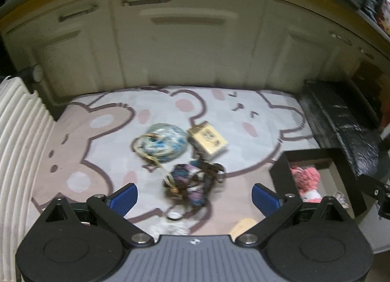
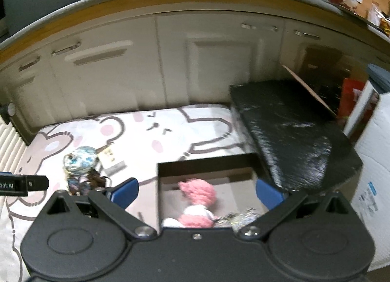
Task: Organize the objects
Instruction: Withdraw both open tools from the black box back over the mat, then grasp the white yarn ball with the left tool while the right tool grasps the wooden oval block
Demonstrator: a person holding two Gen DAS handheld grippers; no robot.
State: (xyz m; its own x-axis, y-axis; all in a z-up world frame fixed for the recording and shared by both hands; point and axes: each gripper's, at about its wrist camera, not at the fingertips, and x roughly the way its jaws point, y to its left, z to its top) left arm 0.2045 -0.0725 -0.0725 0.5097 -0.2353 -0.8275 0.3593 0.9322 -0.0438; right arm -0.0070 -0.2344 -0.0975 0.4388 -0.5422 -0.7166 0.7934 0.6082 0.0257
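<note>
Both grippers are held above a floor mat [image 1: 243,111] printed with cartoon bears, in front of a row of cream cabinet doors [image 1: 185,45]. The left gripper [image 1: 195,197] has its two blue fingers spread wide apart and nothing is between them; it hangs over a small group of objects in the middle of the mat. Nearest to it lies a dark purple patterned pouch [image 1: 192,184] with brown cords, and just behind it a round blue-and-white pouch [image 1: 163,144] with a yellowish string. Beside the round one, to its right, is a small beige card box [image 1: 209,141], tilted on the mat and very near the other two — the blur does not let me tell if they touch. The right gripper [image 2: 197,193] is also wide open and holds nothing; it hovers over a black open box [image 2: 207,163] that stands on the right side of the mat. Inside this box lies a pink and white plush toy [image 2: 198,200], and next to it something silvery and shiny [image 2: 240,218] that is too blurred to name. Behind the box, touching its far right corner, is a large black wrapped block [image 2: 292,130]. At the left edge of the mat there is a white ribbed panel [image 1: 17,140].
</note>
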